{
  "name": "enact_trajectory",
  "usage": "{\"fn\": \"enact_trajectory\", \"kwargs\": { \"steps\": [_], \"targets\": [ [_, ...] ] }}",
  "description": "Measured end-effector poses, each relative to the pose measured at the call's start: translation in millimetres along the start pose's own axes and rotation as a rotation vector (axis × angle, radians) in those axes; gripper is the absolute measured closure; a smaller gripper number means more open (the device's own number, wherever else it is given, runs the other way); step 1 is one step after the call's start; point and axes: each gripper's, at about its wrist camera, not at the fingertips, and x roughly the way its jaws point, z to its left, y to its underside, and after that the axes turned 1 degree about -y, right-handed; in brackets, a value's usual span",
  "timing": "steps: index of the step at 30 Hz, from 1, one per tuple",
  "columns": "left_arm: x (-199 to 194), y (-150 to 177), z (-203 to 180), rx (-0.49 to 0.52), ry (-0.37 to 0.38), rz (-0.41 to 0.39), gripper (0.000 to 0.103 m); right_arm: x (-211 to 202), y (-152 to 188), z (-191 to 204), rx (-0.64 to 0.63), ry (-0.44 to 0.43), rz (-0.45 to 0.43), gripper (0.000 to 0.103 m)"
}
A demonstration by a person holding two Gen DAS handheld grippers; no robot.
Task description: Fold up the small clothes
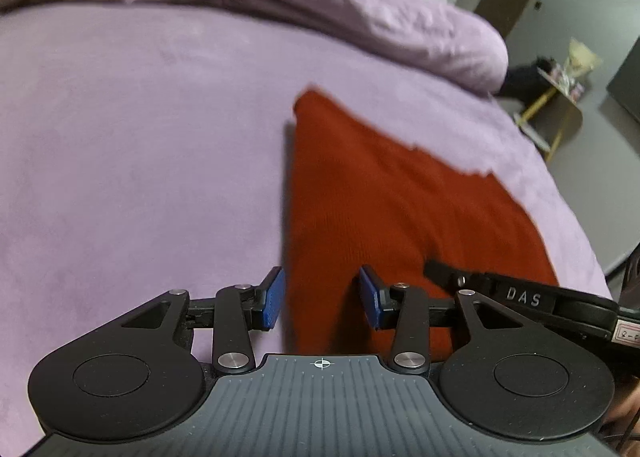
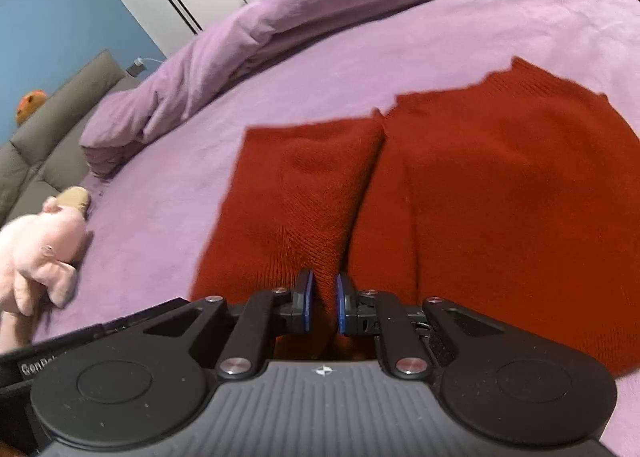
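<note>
Left wrist view. My left gripper [image 1: 322,299] has its blue pads spread wide with nothing between them. The red knit garment [image 1: 392,209] lies flat on the purple bedsheet [image 1: 140,137], and its near left edge passes through the gap between my pads. The crumpled duvet [image 1: 320,17] lies beyond the garment's far end. My right gripper [image 1: 520,297] enters at the garment's near right side.

Right wrist view. My right gripper [image 2: 324,305] is closed narrow, pinching a raised ridge of the red knit garment [image 2: 500,185]. Left of that ridge a folded panel lies on top; right of it the body spreads broad and flat. A pink plush toy [image 2: 36,257] sits well to the garment's left.

Handling, as I judge it. The knit is soft, limp and light, with no stiffness; it will sag and stretch from any single hold. The fuzzy surface should grip the pads well. I would take hold at an edge or corner, through both layers, one gripper per corner, so the fold line stays straight.
</note>
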Motion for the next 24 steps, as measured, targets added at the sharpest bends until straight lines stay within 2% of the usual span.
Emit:
{"fn": "enact_trajectory", "kwargs": {
  "steps": [1, 3, 5, 7, 11, 15, 17, 18, 20, 24],
  "targets": [
    [4, 1, 1, -0.011, 0.016, 0.015, 0.055, -3, -2, -1, 0.002, -0.014, -0.004, 0.092],
    [6, 0, 4, -0.016, 0.014, 0.017, 0.054, -16, -10, -12, 0.073, -0.062, -0.021, 0.083],
    [6, -1, 8, -0.028, 0.027, 0.019, 0.055, -27, -19, -27, 0.148, -0.033, -0.080, 0.057],
    [6, -2, 11, -0.046, 0.036, 0.026, 0.055, -26, -27, -46, 0.215, -0.012, -0.079, 0.051],
    [6, 0, 8, -0.038, 0.024, 0.021, 0.054, 4, -33, -77, 0.423, -0.196, 0.032, 0.051],
    [6, 0, 5, -0.029, 0.016, 0.020, 0.054, 20, -38, -71, 0.457, -0.270, 0.037, 0.051],
    [6, 1, 5, -0.027, 0.014, 0.021, 0.054, 22, -40, -58, 0.406, -0.243, 0.033, 0.065],
    [6, 1, 5, -0.023, 0.013, 0.021, 0.054, 24, -41, -49, 0.368, -0.232, 0.034, 0.067],
    [7, 1, 4, -0.018, 0.008, 0.020, 0.054, 30, -48, -26, 0.251, -0.168, 0.027, 0.082],
    [-1, 4, 3, -0.027, 0.010, 0.026, 0.054, 25, -49, 13, -0.029, 0.005, -0.005, 0.088]
  ]
}}
